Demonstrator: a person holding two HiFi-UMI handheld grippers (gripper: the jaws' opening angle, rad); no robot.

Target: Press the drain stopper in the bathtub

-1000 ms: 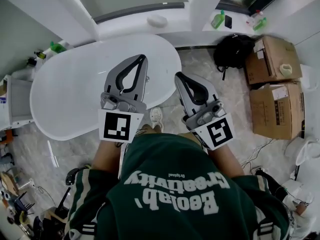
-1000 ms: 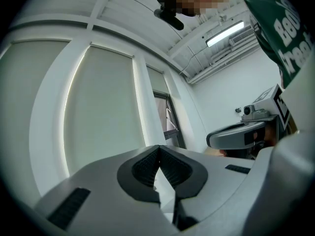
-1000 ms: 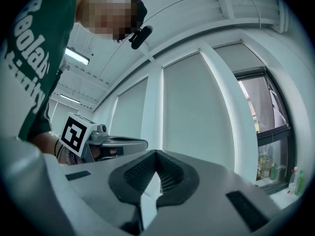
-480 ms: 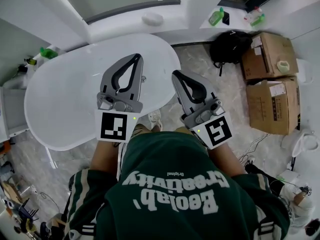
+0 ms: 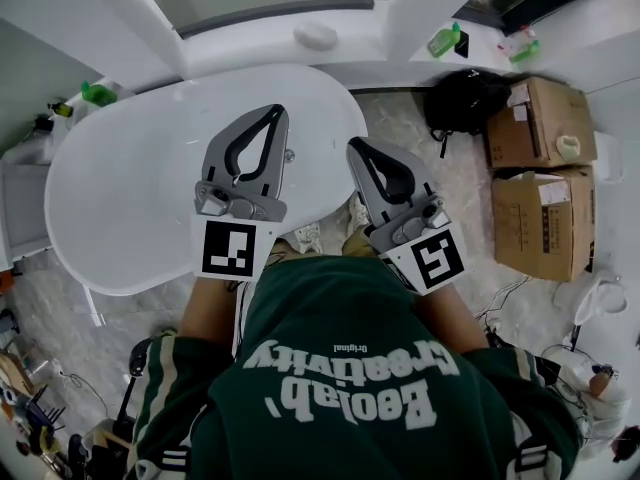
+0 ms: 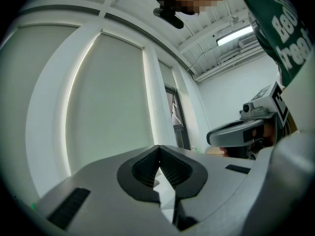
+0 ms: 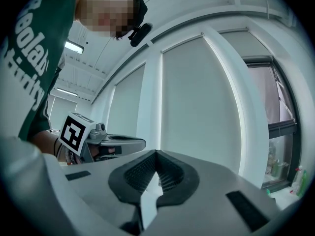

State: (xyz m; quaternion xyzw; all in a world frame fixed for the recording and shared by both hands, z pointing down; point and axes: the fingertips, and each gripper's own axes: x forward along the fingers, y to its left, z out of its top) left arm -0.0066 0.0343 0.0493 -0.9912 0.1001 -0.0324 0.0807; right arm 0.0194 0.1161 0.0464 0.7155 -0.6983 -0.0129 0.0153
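White bathtub (image 5: 120, 198) before left tool (image 5: 277, 113) and right tool (image 5: 357, 148), both closed, jaws together.

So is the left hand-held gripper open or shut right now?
Shut: the left hand-held gripper shows its jaw tips meeting in the left gripper view, with nothing held between them.

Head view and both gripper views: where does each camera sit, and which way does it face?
Head view: on the person's head, facing steeply down at the bathtub and floor; shows green shirt, left claw, right claw.
Left gripper view: on the left claw, facing along its shut jaws to the window wall; shirt at right.
Right gripper view: on the right claw, facing the same window wall, jaws shut; shirt at left.
Shared: each gripper view also shows the other claw.
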